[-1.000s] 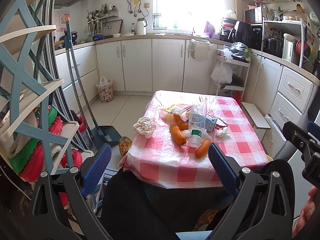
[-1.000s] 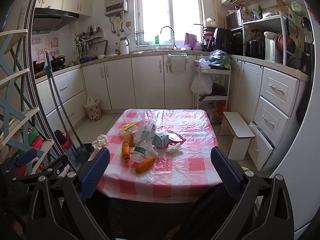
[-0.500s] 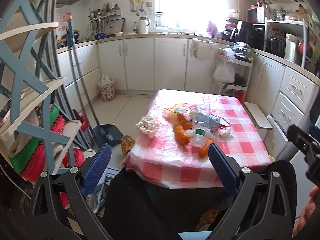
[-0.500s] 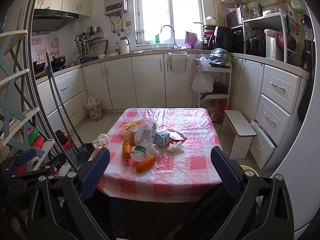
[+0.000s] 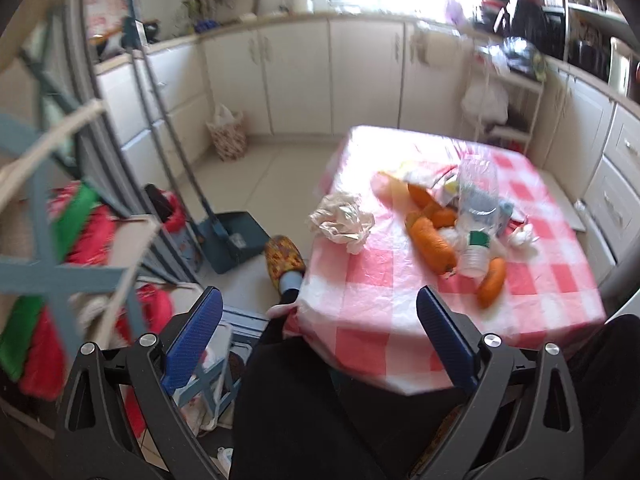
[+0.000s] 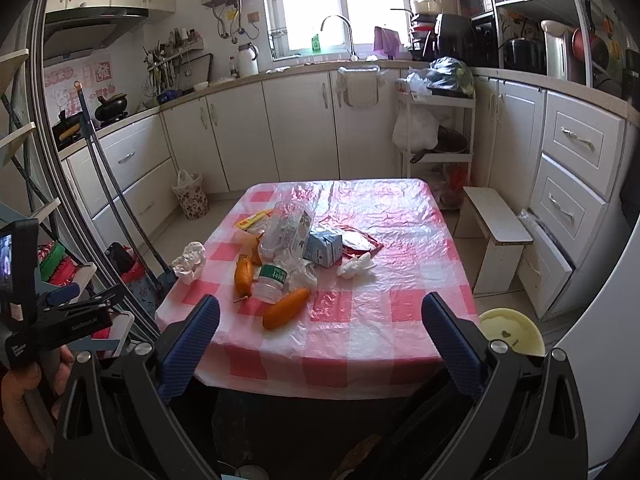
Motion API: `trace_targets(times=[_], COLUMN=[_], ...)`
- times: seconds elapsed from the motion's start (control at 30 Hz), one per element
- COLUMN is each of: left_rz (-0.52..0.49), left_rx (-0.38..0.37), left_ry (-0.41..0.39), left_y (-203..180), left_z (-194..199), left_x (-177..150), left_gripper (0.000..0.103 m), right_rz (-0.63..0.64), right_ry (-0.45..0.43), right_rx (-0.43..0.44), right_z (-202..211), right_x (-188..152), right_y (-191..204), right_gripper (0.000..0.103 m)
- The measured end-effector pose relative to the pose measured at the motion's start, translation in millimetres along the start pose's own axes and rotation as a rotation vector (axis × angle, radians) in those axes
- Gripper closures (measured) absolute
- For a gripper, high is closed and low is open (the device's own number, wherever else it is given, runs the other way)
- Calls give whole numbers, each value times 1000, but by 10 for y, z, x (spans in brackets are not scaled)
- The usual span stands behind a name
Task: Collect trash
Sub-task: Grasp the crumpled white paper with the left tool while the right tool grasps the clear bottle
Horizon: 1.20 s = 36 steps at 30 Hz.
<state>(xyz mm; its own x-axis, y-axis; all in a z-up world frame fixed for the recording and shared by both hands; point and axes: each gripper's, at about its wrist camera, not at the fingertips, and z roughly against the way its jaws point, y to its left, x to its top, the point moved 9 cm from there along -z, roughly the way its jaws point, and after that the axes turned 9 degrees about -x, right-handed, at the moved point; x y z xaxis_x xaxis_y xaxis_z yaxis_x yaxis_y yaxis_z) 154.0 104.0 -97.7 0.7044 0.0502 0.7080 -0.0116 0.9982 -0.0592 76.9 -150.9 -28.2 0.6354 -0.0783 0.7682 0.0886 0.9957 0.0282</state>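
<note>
A low table with a pink checked cloth [image 6: 392, 308] [image 5: 368, 320] holds a heap of litter: a crushed clear plastic bottle [image 6: 282, 240] [image 5: 476, 208], a small blue carton [image 6: 324, 246], a red wrapper [image 6: 360, 242], crumpled white tissue [image 6: 356, 266] and a crumpled paper ball [image 6: 189, 260] [image 5: 340, 220] at the left edge. Orange carrot-like pieces [image 6: 286, 307] [image 5: 432, 240] lie among them. My left gripper [image 5: 318, 320] and right gripper [image 6: 320, 322] both stand open and empty, short of the table's near edge.
A patterned waste basket [image 6: 190, 196] [image 5: 228, 138] stands by the far cabinets. A broom and blue dustpan [image 5: 232, 240] lean at the left beside a shelf rack [image 5: 60, 240]. A white stool [image 6: 496, 236] and yellow lid [image 6: 510, 330] sit right of the table. A slippered foot [image 5: 284, 260] rests near the table.
The left wrist view has swung down and leftward and closer, blurred by motion, so the table sits further right. The right wrist view has crept slightly nearer the table. Both grippers stay open.
</note>
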Motion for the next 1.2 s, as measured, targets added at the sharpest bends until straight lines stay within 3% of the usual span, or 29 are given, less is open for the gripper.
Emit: trace_targets(times=[0.27, 0.47, 0.57, 0.6, 0.63, 0.73, 0.83, 0.87, 0.9, 1.07, 1.2], left_rz=[-89, -152, -145, -130, -122, -103, -81, -78, -78, -74, -54], left_rx=[-6, -5, -62, -97, -118, -164, -212, -225, -231, -259, -280], left_ry=[96, 154, 204, 221, 231, 218, 204, 202, 201, 183, 162], left_y=[61, 101, 69, 44, 21, -45, -85, -100, -116, -199, -248], left_z=[-1115, -1722, -1911, -1961, -1999, -1990, -1923, -1902, -1883, -1706, -1553], left_x=[262, 364, 352, 329, 315, 313, 307, 302, 300, 290, 309], left_gripper=[9, 11, 39, 55, 71, 80, 82, 82, 82, 82, 82], right_rz=[0, -44, -63, -67, -69, -51, -40, -39, -48, -93, -146], right_ry=[111, 158, 194, 209, 218, 240, 259, 274, 293, 273, 252], right_rx=[79, 134, 154, 145, 138, 92, 69, 81, 106, 183, 247], right_z=[-548, -1068, -1383, -1511, -1605, -1887, -2072, -2130, -2168, -2076, -1894], right_x=[11, 249, 344, 359, 368, 370, 354, 328, 299, 336, 416], right_y=[193, 464, 654, 712, 758, 849, 897, 913, 913, 796, 641], right_gripper=[6, 6, 6, 6, 6, 6, 15, 28, 35, 38, 46])
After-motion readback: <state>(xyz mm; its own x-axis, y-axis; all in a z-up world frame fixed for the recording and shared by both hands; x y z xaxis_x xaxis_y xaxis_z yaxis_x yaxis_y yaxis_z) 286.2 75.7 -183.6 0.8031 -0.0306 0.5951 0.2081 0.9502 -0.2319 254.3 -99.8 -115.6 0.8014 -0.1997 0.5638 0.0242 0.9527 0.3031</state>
